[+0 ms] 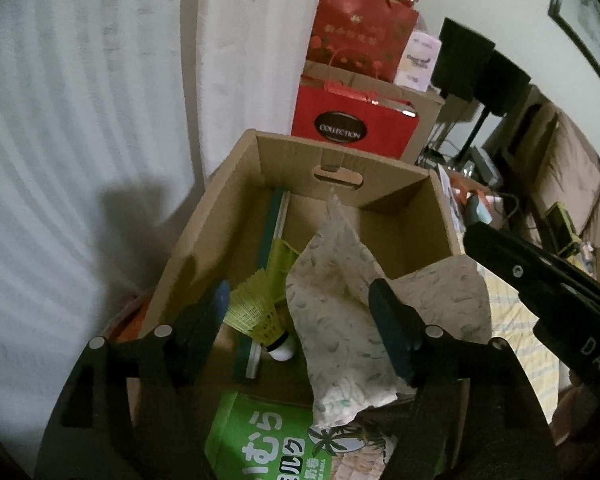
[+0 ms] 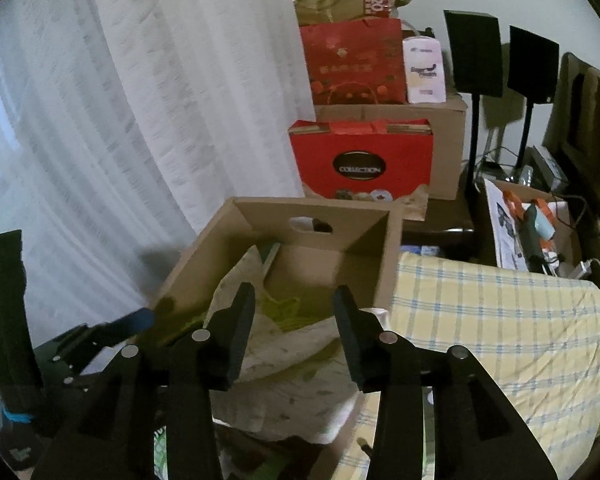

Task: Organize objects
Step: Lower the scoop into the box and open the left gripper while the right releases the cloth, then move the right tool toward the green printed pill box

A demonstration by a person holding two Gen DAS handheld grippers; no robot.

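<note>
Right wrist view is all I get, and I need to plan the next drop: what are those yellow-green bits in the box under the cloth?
Observer: Shuttlecocks, yellow-green plastic, lying in the box beside the cloth. The nearest one has a white cork with a black band.
Operator: Is the left gripper holding anything?
Observer: No. The left gripper is open above the box's near end, nothing between its fingers.
Operator: Anything else in the box?
Observer: A flat green-edged item lies along the left wall, running under the shuttlecocks.
Operator: What's below the near wall?
Observer: A green pack with white Japanese lettering.
</note>
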